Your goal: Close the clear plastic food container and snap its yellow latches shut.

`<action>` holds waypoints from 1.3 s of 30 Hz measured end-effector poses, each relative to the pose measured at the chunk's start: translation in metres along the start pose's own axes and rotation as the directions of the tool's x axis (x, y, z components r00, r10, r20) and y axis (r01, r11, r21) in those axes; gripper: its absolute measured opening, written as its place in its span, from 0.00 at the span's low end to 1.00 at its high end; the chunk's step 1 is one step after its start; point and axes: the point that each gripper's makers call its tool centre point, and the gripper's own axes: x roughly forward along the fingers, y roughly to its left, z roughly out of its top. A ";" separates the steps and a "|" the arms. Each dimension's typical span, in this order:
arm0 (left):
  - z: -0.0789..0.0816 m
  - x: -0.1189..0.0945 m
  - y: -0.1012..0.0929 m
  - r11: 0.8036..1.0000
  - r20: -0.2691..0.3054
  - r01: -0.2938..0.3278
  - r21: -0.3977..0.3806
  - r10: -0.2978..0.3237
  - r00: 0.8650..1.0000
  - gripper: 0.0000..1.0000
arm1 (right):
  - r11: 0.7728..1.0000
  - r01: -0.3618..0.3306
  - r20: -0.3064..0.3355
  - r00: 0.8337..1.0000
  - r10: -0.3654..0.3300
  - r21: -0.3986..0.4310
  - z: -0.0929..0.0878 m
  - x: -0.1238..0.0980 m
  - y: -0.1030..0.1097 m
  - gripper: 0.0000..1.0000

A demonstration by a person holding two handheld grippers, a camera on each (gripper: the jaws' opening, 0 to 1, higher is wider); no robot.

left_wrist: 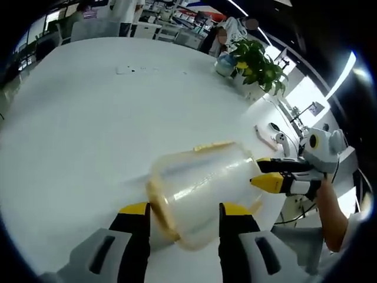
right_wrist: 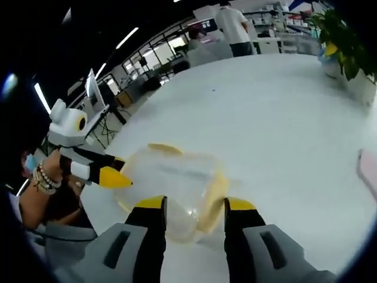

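The clear plastic container (left_wrist: 203, 188) with yellow latches is tilted over the white table (left_wrist: 88, 118) and looks blurred. My left gripper (left_wrist: 185, 209) has its jaws pressed against the container's two sides, with part of the container between them. The right gripper (left_wrist: 259, 174) comes in from the right, its yellow tips pinching the container's right edge. In the right gripper view the container (right_wrist: 177, 183) sits between the right gripper's (right_wrist: 194, 205) jaws, and the left gripper (right_wrist: 115, 170) meets the container's left edge. A yellow latch (right_wrist: 219, 188) shows on its right side.
A potted plant (left_wrist: 256, 62) stands at the table's far edge, the same plant (right_wrist: 344, 35) showing at the top right in the right gripper view. A small white object (left_wrist: 126, 69) lies far out on the table. People and desks fill the background.
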 end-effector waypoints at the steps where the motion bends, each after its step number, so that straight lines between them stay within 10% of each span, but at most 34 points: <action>1: 0.000 0.000 0.000 1.000 -0.001 -0.003 -0.001 0.003 1.000 0.42 | 1.000 0.002 -0.003 1.000 -0.002 0.009 0.000 0.000 0.000 0.34; 10: 0.001 0.002 -0.002 0.999 -0.009 -0.026 -0.022 0.026 1.000 0.41 | 0.999 0.019 -0.015 1.000 -0.019 0.037 0.000 0.001 0.001 0.31; 11: 0.001 0.003 -0.001 0.999 -0.015 -0.034 -0.022 0.033 0.999 0.41 | 0.991 -0.074 -0.035 0.996 0.078 0.109 -0.004 0.002 0.018 0.29; 12: 0.001 0.004 -0.001 0.999 -0.016 -0.029 -0.027 0.029 0.999 0.41 | 0.997 0.005 -0.016 1.000 -0.004 0.076 0.000 0.000 -0.001 0.28; 39: -0.006 0.012 -0.004 0.998 -0.002 -0.022 -0.058 0.022 1.000 0.38 | 0.998 -0.003 -0.018 1.000 0.004 0.058 -0.002 0.003 0.002 0.29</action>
